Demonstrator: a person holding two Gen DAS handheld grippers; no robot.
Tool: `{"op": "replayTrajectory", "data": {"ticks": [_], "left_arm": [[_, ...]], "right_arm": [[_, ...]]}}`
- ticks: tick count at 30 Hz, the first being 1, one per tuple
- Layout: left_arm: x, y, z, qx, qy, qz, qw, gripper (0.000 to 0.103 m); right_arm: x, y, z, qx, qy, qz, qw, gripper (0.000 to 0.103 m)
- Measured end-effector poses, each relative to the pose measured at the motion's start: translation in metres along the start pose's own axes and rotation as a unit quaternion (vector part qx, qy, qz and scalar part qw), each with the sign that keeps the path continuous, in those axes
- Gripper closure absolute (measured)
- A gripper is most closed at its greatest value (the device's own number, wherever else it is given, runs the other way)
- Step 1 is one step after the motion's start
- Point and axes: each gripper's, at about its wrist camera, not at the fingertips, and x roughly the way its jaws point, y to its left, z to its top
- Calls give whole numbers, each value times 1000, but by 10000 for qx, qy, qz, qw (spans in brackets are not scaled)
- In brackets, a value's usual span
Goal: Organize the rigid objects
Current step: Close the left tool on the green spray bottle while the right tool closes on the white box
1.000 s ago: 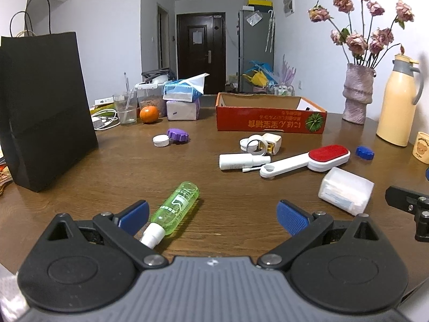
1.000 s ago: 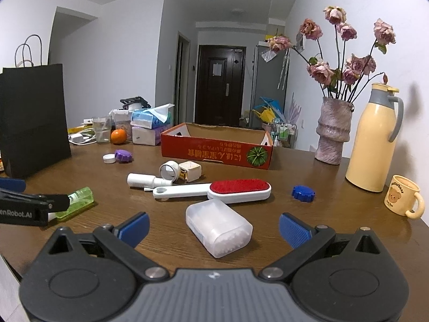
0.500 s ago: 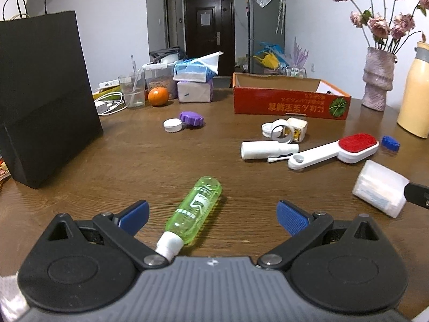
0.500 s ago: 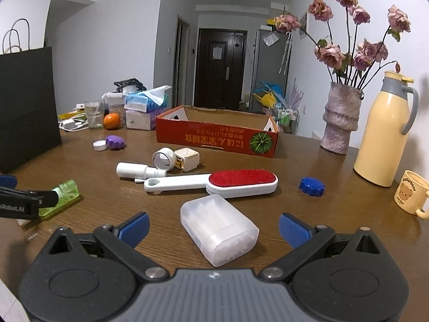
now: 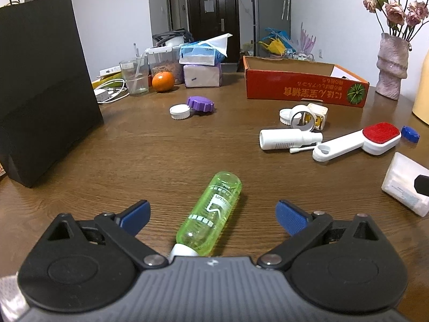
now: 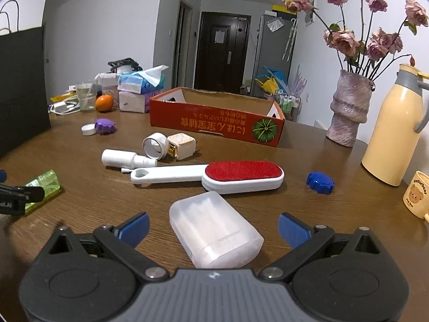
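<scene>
Both tongs sit low over the brown table (image 5: 150, 145), each spread wide with nothing pinched.

The left tongs (image 5: 213, 212) straddle a green bottle (image 5: 211, 213) that lies flat between the blue fingertips (image 5: 135, 213), touching neither; its white cap points back toward the tongs' body and its rounded end points away. Ahead and to the right of them lie a white tube (image 5: 289, 139), a lint brush (image 5: 356, 141) with a red pad, and a white ring (image 5: 301, 118) leaning against a small cream cube (image 5: 319, 112). Straight ahead, further off, a white lid (image 5: 180, 111) touches a purple cap (image 5: 201, 103). A black bag (image 5: 40, 80) stands far to their left.

The right tongs (image 6: 213, 230) straddle a frosted plastic case (image 6: 214, 228) lying flat and skewed, in the gap with space on both sides. Just beyond the case the lint brush (image 6: 211, 175) lies crosswise, with the tube (image 6: 126, 158) behind its handle. A blue cap (image 6: 320, 182) sits ahead to the right, and a mug (image 6: 417, 197) and a cream flask (image 6: 394, 131) further right. A red box (image 6: 214, 123) stands open at the back, ahead of both tongs, with a vase (image 6: 348, 107) of dried roses to its right.
</scene>
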Motion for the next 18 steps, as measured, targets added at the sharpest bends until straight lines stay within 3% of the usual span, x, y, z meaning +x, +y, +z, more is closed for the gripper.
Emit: {"op": "replayTrajectory", "data": {"ticks": [12, 18], "left_arm": [[24, 5, 0, -27, 333, -113, 9994, 26], [30, 9, -1, -89, 406, -280, 9987, 54]], "right_arm": [[28, -4, 5, -162, 275, 41, 9995, 1], [38, -6, 6, -174, 380, 150, 9990, 2]]}}
